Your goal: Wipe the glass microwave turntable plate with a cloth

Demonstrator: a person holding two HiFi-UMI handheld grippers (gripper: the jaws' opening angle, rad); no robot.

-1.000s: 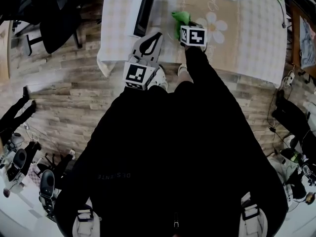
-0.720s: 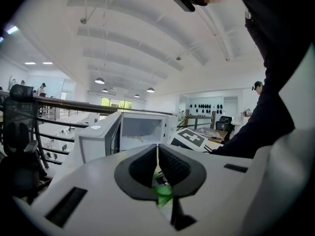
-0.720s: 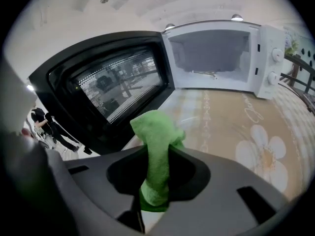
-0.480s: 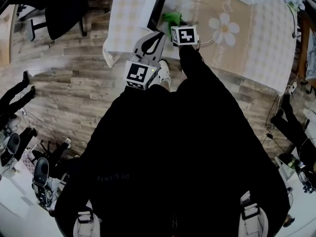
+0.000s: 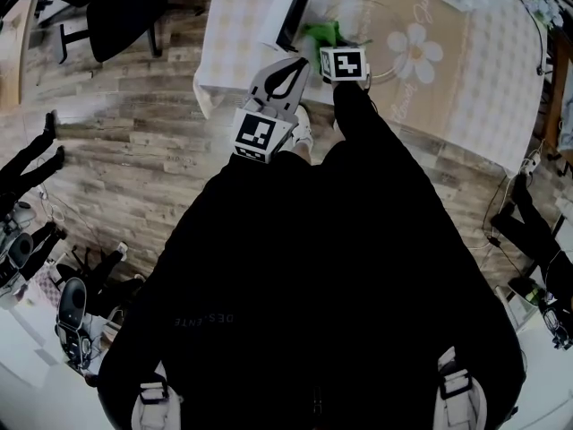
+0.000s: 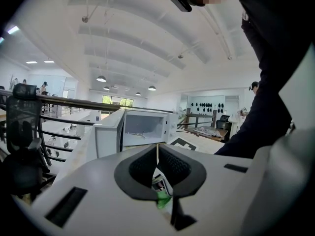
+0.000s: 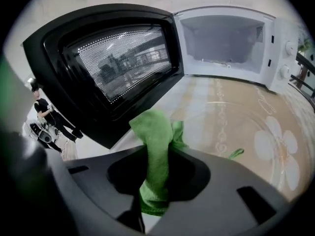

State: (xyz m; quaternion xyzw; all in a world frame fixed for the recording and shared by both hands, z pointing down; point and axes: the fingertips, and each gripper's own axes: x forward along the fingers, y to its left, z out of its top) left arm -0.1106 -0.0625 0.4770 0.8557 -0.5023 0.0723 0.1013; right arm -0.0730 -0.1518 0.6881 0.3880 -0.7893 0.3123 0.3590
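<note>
The green cloth point(image 7: 154, 142) is pinched upright in my right gripper point(image 7: 156, 167), which is shut on it. It hangs low over the near left rim of the clear glass turntable plate point(image 7: 251, 132), which lies on the flowered tablecloth. In the head view the cloth point(image 5: 320, 32) shows just past the right gripper point(image 5: 333, 47). My left gripper point(image 5: 287, 64) is held off the table's front edge, to the left of the right one. Its jaws are shut with nothing between them, and the left gripper point(image 6: 157, 150) points at the microwave.
A white microwave point(image 7: 231, 38) stands open at the back, its black door point(image 7: 113, 68) swung out to the left of the plate. The table's front edge point(image 5: 269, 97) is close to the left gripper. Wooden floor and office chairs point(image 5: 125, 12) lie to the left.
The right gripper with the cloth has shifted left over the plate, toward the microwave door. The left gripper has stayed by the table's front edge.
</note>
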